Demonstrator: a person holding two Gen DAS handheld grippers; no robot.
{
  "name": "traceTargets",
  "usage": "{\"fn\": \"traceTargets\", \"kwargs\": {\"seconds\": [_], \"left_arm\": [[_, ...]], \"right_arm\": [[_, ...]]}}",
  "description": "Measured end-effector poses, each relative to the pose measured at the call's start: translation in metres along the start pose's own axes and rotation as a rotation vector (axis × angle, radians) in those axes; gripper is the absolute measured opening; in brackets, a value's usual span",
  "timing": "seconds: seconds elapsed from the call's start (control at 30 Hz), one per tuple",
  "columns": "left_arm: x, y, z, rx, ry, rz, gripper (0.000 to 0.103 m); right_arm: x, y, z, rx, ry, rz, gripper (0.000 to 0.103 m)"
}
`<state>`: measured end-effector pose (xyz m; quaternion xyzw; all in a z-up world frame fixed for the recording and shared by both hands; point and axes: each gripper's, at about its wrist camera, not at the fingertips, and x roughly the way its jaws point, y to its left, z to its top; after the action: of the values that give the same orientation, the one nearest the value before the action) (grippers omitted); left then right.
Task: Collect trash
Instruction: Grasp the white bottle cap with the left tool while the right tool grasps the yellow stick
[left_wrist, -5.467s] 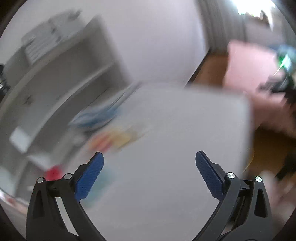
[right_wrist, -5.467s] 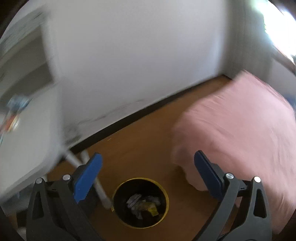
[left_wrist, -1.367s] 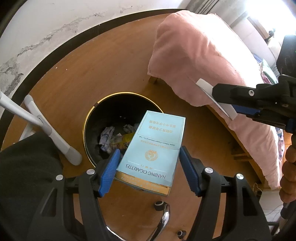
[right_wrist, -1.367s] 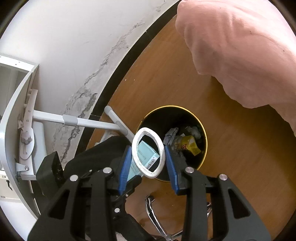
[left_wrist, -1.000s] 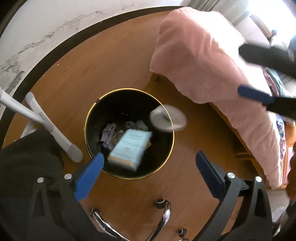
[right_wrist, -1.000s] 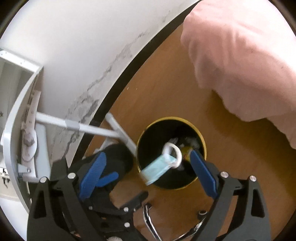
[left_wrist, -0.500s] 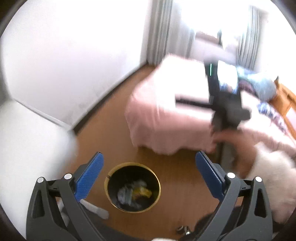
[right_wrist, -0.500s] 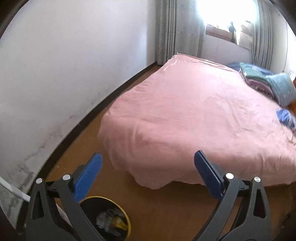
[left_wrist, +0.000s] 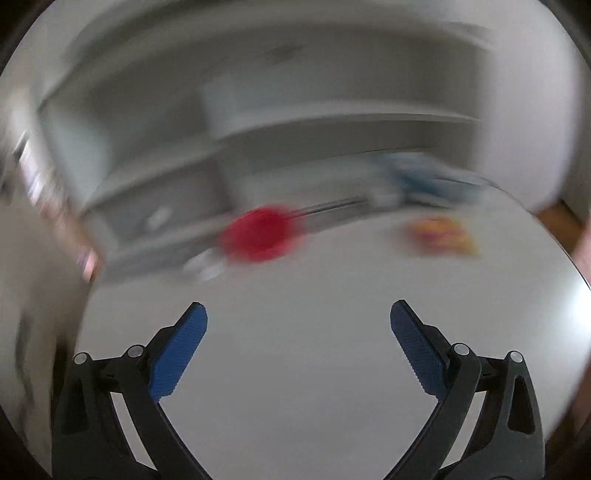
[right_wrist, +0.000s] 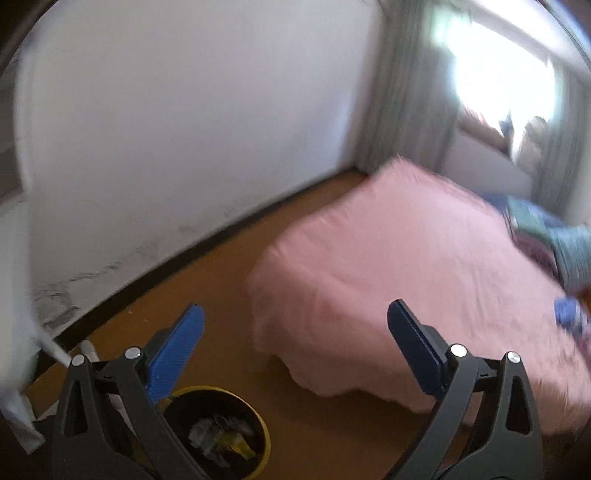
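Observation:
My left gripper (left_wrist: 298, 325) is open and empty above a white desk (left_wrist: 314, 369). The view is blurred by motion. On the desk's far side lie a red object (left_wrist: 260, 232), a yellow-and-red wrapper (left_wrist: 441, 238) and a bluish item (left_wrist: 428, 181). My right gripper (right_wrist: 295, 328) is open and empty over the wooden floor. A black bin with a yellow rim (right_wrist: 264, 439) stands below it and holds crumpled trash (right_wrist: 221, 435).
White shelving (left_wrist: 258, 129) rises behind the desk. A bed with a pink cover (right_wrist: 424, 277) fills the right of the right wrist view. A white wall (right_wrist: 184, 129), a curtain (right_wrist: 402, 96) and a white desk leg (right_wrist: 51, 350) also show.
Both grippers let go of a blue cigarette box and a white ring into the bin. The left gripper has swung from the bin to the desk. The right has tilted up slightly.

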<state>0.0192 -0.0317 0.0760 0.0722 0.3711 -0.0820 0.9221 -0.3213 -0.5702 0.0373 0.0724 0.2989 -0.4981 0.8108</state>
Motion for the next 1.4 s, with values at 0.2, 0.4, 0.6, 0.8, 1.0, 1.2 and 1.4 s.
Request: {"fn": "traceTargets", "kwargs": {"seconds": [0.2,0.4,0.6,0.8,1.0,1.2,1.4], "left_arm": [[0.06,0.09,0.004,-0.243,0.131,-0.01,0.096],[0.098,0.084,0.013,-0.167,0.169,0.033,0.096],[0.117,0.09,0.037,-0.117,0.157,0.1,0.096],[0.129,0.092,0.038,-0.08,0.152,0.085,0.096],[0.133,0.095,0.041,-0.03,0.146,0.069,0.096],[0.134,0.097,0.036,-0.052,0.142,-0.015,0.061],[0.127,0.085,0.034,-0.013,0.127,-0.023,0.029]], "right_arm": [[-0.057,0.165,0.044,-0.26,-0.074,0.346,0.096],[-0.091,0.339,0.048,-0.534,-0.002,0.682,0.096],[-0.085,0.421,0.047,-0.57,0.011,0.632,0.096],[-0.075,0.448,0.048,-0.57,0.049,0.577,0.096],[-0.074,0.473,0.037,-0.608,0.09,0.583,0.093],[-0.069,0.473,0.037,-0.566,0.153,0.667,0.08],[-0.064,0.466,0.034,-0.522,0.194,0.783,0.058]]}}
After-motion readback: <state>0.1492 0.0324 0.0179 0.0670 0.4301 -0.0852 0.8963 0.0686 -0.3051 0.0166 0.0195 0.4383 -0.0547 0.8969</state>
